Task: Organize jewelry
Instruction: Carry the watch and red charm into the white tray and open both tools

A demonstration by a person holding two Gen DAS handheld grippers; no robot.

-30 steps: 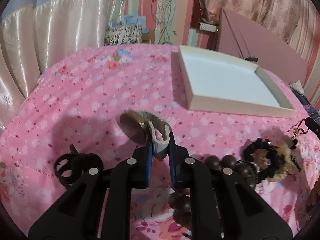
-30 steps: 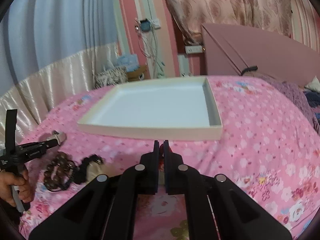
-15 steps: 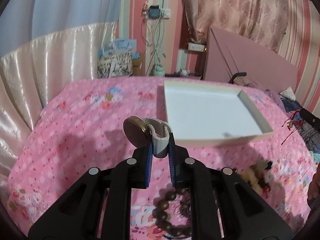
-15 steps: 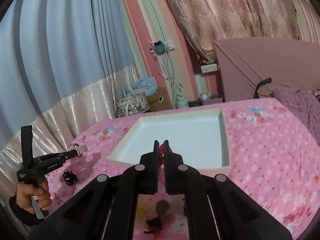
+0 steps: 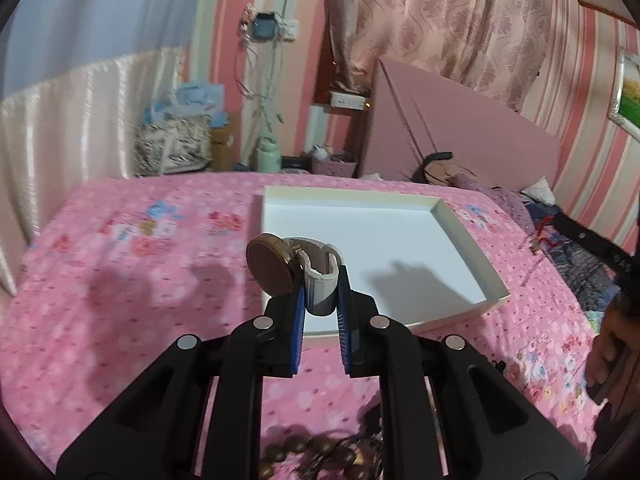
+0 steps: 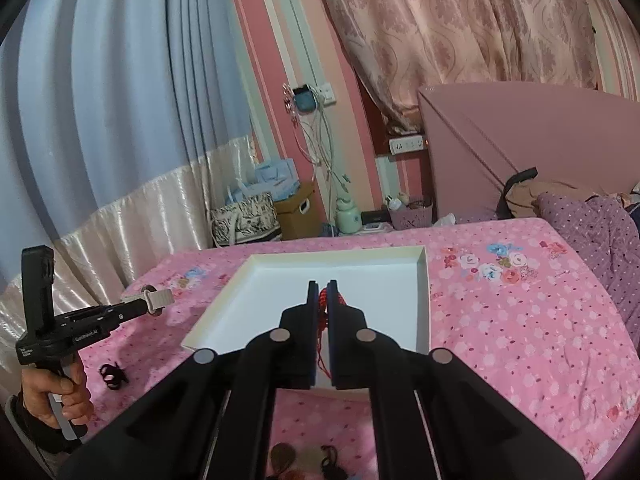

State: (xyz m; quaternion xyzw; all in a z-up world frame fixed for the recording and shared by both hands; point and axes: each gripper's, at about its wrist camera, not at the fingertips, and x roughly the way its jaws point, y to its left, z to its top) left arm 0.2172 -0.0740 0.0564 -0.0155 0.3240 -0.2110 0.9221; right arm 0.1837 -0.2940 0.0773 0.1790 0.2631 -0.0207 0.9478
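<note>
Two hand-held grippers, each pinching a piece of jewelry, are raised over a pink floral bedspread (image 5: 120, 280) with a shallow white tray (image 5: 472, 240) lying on it.

The bedspread fills the lower scene, and the tray lies flat on it with its white floor bare. The left gripper (image 5: 322, 292) is pressed onto the grey strap of a wristwatch (image 5: 288, 268), its round brown face tilted to the left, held in the air at the tray's near left corner. The right gripper (image 6: 323, 300) is pressed together on a red cord bracelet (image 6: 326, 312) that hangs down between its fingers, above the tray's near edge. Brown wooden beads (image 5: 304, 452) lie on the bedspread below the left gripper, and a small black hair tie (image 6: 113, 376) lies apart to the left of the tray.
</note>
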